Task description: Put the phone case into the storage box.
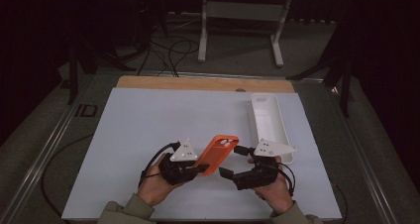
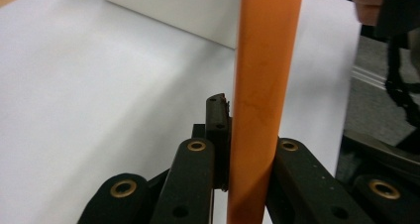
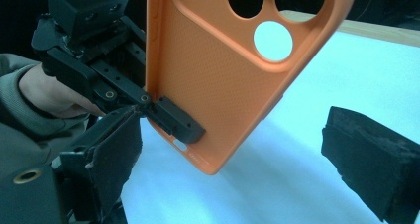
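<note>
Low in the centre of the high view, an orange phone case (image 1: 218,153) is held above the white table (image 1: 148,130), clamped by its lower edge in the left gripper (image 1: 200,169). Just to its right, the right gripper (image 1: 233,160) is spread wide, apparently not touching the case.

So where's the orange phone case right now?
In the high view the orange phone case is held up over the near part of the white mat, pinched by the left gripper, with the open right gripper beside it.
</note>
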The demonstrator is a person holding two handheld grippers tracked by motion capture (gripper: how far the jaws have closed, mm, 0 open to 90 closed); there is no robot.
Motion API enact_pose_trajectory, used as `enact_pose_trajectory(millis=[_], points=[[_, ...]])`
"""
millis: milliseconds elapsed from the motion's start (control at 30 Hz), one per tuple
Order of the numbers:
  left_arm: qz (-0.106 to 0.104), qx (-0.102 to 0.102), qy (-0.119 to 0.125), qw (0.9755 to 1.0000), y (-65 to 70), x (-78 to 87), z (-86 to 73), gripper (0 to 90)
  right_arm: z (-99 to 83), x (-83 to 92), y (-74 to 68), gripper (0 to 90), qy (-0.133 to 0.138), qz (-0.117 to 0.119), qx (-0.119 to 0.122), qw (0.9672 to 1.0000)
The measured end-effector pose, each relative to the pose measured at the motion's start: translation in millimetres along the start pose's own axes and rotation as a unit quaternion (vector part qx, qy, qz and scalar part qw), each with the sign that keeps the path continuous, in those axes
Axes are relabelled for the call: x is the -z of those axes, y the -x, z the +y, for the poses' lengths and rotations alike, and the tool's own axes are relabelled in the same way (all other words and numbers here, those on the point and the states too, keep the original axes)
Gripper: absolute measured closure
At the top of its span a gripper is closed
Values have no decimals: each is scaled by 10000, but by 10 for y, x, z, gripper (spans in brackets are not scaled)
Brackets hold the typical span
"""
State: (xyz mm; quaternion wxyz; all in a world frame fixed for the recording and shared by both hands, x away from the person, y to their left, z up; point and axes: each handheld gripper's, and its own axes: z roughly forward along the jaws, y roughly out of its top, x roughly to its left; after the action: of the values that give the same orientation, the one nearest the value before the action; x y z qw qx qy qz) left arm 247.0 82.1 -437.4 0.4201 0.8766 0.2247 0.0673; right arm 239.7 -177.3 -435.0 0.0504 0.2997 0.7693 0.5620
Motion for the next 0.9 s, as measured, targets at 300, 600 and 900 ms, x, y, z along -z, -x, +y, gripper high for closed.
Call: enact_pose_trajectory(millis=[300,600,900], points=[[316,133,29,9994,24,-9,13,860,15,4,5,85,97,-102,-102,9998],[543,211,-5,9983,34,-33,19,860,40,10,8,86,190,-218,-272,9992],[703,323,28,9970,46,-73,20,860,77,-18,-1,86,258,-322,-421,9983]])
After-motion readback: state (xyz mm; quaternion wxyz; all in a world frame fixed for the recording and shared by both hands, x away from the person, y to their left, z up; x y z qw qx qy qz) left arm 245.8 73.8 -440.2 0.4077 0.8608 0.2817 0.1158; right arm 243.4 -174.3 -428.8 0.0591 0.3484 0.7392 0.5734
